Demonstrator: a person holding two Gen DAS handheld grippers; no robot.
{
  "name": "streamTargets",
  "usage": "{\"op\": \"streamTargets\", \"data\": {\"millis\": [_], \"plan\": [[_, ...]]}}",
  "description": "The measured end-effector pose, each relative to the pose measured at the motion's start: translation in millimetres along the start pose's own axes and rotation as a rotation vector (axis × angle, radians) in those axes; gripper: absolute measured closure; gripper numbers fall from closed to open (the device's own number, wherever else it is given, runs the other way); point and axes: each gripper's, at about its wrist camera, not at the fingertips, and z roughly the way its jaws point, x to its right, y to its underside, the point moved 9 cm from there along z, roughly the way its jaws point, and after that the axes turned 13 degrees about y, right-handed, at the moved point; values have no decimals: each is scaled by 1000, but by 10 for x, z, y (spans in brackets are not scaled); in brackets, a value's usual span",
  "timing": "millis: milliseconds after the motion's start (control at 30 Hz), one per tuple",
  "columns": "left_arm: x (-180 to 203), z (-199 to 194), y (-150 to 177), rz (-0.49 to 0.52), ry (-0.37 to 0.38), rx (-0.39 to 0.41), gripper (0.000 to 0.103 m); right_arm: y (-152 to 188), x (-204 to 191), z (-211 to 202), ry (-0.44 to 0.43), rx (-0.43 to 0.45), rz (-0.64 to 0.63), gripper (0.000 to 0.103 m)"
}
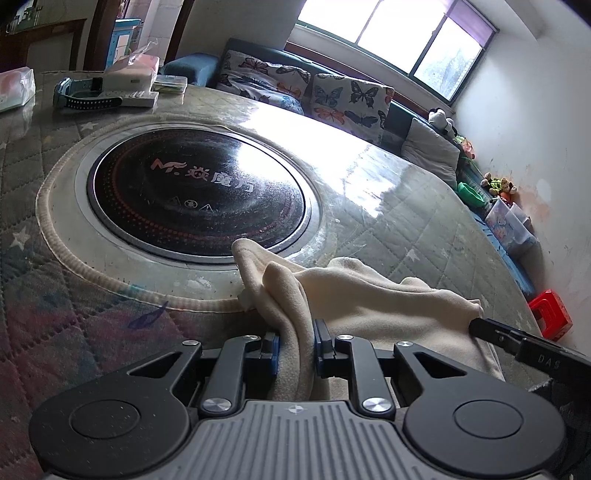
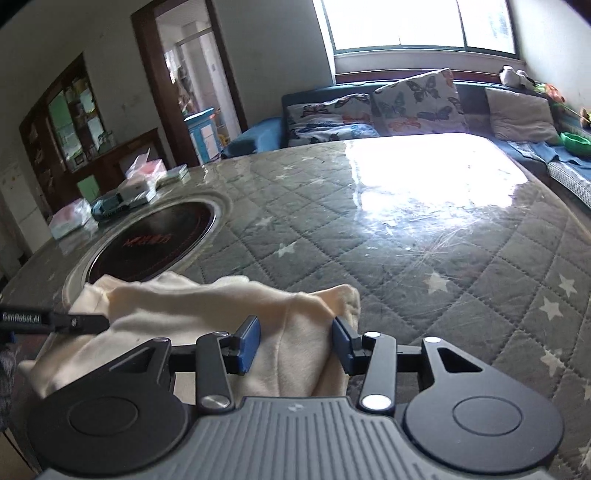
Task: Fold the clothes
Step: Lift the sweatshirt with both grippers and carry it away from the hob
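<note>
Cream fleece garment (image 1: 369, 295) lies bunched on the table (image 1: 388, 229), near the edge closest to both grippers, stretched loosely between them.

Left gripper (image 1: 295, 350): blue pads narrow, pinching a thick gathered fold of the fabric that rises straight ahead of the jaws. Cloth fills the gap fully, so it is holding the garment.

Right gripper (image 2: 295, 347): jaws wider, a broad fold of the cloth (image 2: 207, 306) sitting between the blue pads. Fabric reaches both pads, but cannot tell whether it is truly clamped or just resting in the gap.

Each gripper shows in the other's view: the right one's black finger enters from the right of the left camera, touching the cloth's far corner; the left one's finger comes in from the left of the right camera, at the cloth edge.

Just ahead of the left gripper, a round black cooktop (image 1: 199, 188) is set into the table, ringed by a pale border; the cloth's tip overlaps that border.

Table has a quilted star-print cover under a glossy sheet with strong window glare.

Far ahead: boxes and packets (image 1: 122, 85) on the table's far side, sofa with butterfly cushions (image 2: 417, 99), window (image 2: 417, 22).
</note>
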Motion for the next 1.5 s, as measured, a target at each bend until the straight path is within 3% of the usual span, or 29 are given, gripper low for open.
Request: {"op": "streamTargets", "data": {"millis": [300, 467, 600, 800, 1033, 1500], "plan": [[-2, 1, 3, 8, 3, -1, 84, -30, 134, 71, 56, 18, 47, 57], [7, 4, 4, 20, 0, -1, 84, 25, 113, 116, 21, 2, 59, 59], [25, 12, -4, 34, -10, -4, 84, 6, 64, 36, 9, 31, 52, 85], [89, 36, -46, 61, -16, -13, 86, -37, 0, -104, -9, 78, 56, 90], [530, 221, -172, 140, 57, -27, 87, -222, 227, -402, 42, 161, 65, 91], [1663, 1069, -308, 274, 169, -92, 88, -606, 1257, -695, 277, 246, 69, 91]]}}
